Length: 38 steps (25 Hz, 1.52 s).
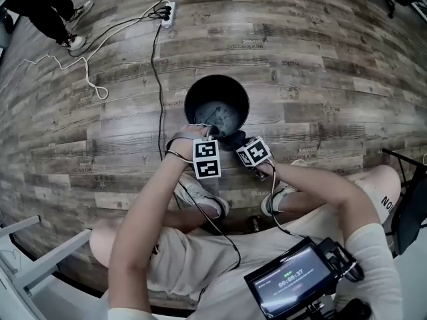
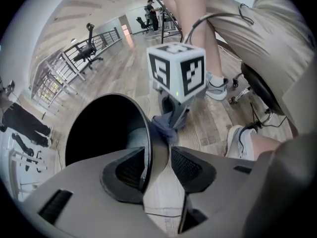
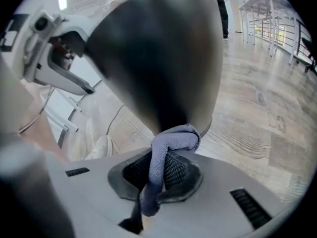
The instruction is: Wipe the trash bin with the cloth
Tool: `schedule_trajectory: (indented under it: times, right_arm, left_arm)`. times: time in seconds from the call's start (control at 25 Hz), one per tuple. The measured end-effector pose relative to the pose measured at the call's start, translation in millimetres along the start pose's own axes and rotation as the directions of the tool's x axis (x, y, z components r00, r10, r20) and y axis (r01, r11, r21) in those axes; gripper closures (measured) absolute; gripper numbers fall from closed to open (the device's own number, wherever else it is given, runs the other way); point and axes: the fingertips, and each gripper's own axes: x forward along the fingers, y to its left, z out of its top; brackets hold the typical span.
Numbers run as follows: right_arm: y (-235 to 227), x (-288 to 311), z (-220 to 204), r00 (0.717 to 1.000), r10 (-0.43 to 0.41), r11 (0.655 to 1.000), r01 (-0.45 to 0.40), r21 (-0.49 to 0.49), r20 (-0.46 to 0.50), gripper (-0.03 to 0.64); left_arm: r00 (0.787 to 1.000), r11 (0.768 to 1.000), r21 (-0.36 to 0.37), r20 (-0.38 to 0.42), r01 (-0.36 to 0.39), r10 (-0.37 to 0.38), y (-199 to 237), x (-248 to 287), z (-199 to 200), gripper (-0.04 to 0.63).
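Gripper views alone show left tongs (image 2: 158,158) spread astride trash bin (image 2: 99,133), right tongs (image 3: 161,168) pinching cloth (image 3: 173,137)

Wood-plank floor (image 1: 333,65), white power strip (image 1: 167,10) at top with white cable (image 1: 87,72) and black cable (image 1: 158,79) trailing, bystander's dark-trousered legs (image 1: 43,5) upper left, lit screen (image 1: 291,284) lower right.

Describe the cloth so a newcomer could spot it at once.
Find the black trash bin on the wood floor. Against its wall nearest the person, the right gripper clamps the cloth: a bunched blue-grey rag, the only soft thing there.
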Motion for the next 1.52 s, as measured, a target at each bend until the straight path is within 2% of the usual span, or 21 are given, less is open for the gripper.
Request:
schedule_trajectory:
  times: [0.08, 0.2, 0.32, 0.6, 0.8, 0.92, 1.08, 1.28, 1.52]
  right_arm:
    - [12, -25, 2, 0.999, 0.028, 1.0, -0.028, 0.01, 0.015, 0.591]
    - [28, -61, 3, 0.998, 0.062, 0.998, -0.062, 0.016, 0.026, 0.591]
    - [39, -93, 9, 0.995, 0.084, 0.996, -0.085, 0.02, 0.055, 0.591]
    - [42, -134, 43, 0.985, 0.08, 0.992, -0.094, 0.084, 0.154, 0.591]
    - [45, -128, 58, 0.982, 0.086, 0.99, -0.102, 0.094, 0.168, 0.591]
    - [43, -122, 63, 0.98, 0.082, 0.99, -0.101, 0.1, 0.179, 0.591]
    - [32, -110, 67, 0.98, 0.083, 0.991, -0.1, 0.089, 0.18, 0.591]
    - [14, -80, 53, 0.989, 0.07, 0.994, -0.08, 0.071, 0.134, 0.591]
    - [-8, -26, 23, 0.996, 0.039, 0.998, -0.043, 0.046, 0.074, 0.591]
  left_arm:
    - [1.0, 0.999, 0.041, -0.024, -0.013, 0.014, 1, 1, -7, 0.428]
    - [0.995, 0.992, 0.093, -0.045, -0.088, 0.092, 11, 4, -17, 0.429]
    - [0.99, 0.986, 0.119, -0.068, -0.114, 0.123, 14, 7, -17, 0.462]
    - [0.99, 0.995, -0.005, -0.106, -0.096, 0.095, 11, 10, -8, 0.463]
    - [0.985, 0.983, -0.14, -0.141, -0.122, 0.102, 9, 14, 9, 0.465]
    - [0.985, 0.978, -0.171, -0.142, -0.122, 0.098, 6, 14, 15, 0.47]
    - [0.987, 0.984, -0.129, -0.118, -0.125, 0.109, 4, 14, 18, 0.479]
    - [0.989, 0.992, -0.047, -0.1, -0.118, 0.113, 1, 12, 19, 0.506]
    - [0.989, 0.994, -0.032, -0.105, -0.105, 0.101, 2, 12, 22, 0.511]
